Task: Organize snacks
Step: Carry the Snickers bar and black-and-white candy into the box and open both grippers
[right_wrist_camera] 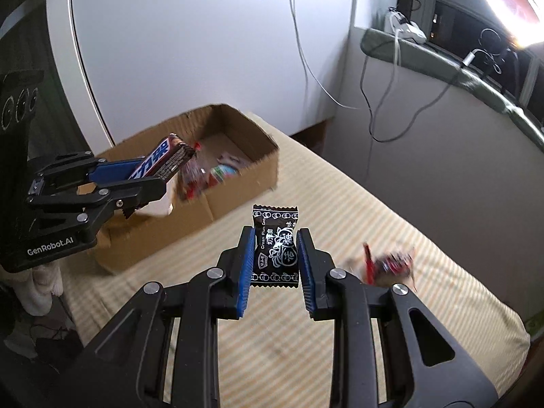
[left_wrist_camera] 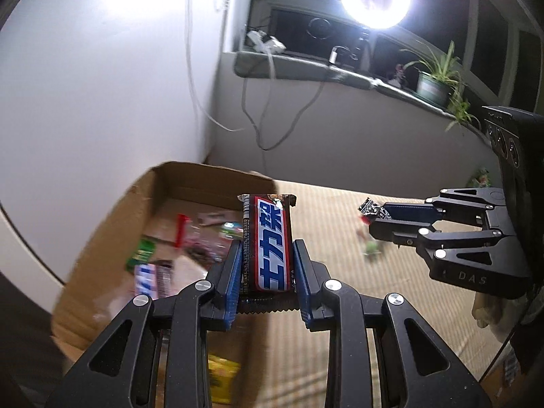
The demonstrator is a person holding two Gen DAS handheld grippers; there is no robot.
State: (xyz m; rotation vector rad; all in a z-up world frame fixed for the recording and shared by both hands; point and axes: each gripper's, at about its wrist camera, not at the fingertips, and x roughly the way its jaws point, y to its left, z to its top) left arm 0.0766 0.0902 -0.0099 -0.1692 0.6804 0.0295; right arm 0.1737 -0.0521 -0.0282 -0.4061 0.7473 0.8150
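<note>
My left claw (left_wrist_camera: 267,268) is clenched on a brown chocolate bar with a blue-and-white label (left_wrist_camera: 268,244), held above the open brown cardboard box (left_wrist_camera: 102,238) of snacks — my right claw (right_wrist_camera: 276,255) grips a small black cream-plum candy packet (right_wrist_camera: 275,246) over the striped beige cloth (right_wrist_camera: 306,357).

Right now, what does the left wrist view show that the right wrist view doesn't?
Only the left wrist view shows the potted plant on the sill and a yellow packet in the box. Only the right wrist view shows the black candy's printed front and the red wrapper on the striped cover. Both show the cardboard box, the chocolate bar and both grippers gripping.
</note>
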